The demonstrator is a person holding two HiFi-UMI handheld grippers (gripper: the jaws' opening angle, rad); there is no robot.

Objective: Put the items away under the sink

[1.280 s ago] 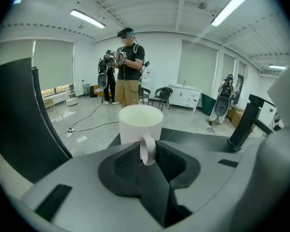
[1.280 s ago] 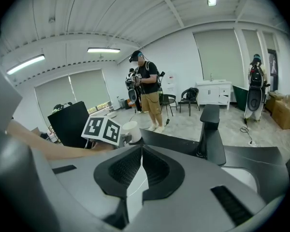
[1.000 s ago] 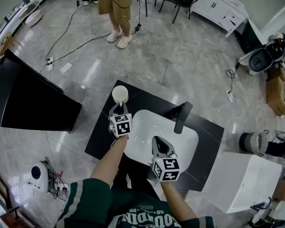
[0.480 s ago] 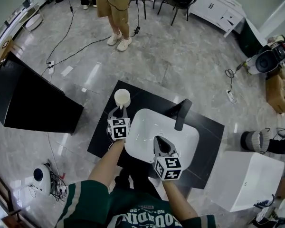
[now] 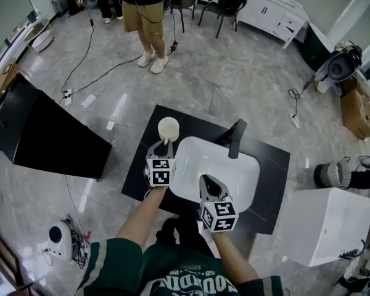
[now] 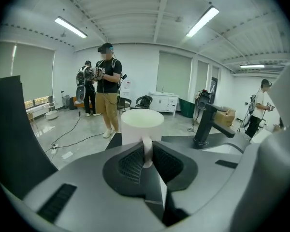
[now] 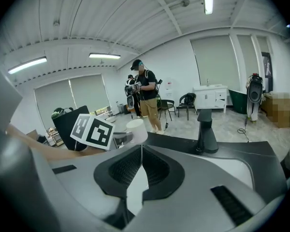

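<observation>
a black counter [image 5: 272,171] carries a white sink [image 5: 234,180] with a black tap [image 5: 236,138] at its far edge. a white mug [image 5: 168,128] is over the counter's left end, just beside the sink, its handle pinched narrow in the left tongs [image 5: 163,147]. the right tongs [image 5: 206,180] hang over the sink's near side, jaws pressed together on nothing.

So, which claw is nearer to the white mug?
Left. The left claw is shut on the handle of the white mug; the right claw hangs over the sink, apart from it.
</observation>
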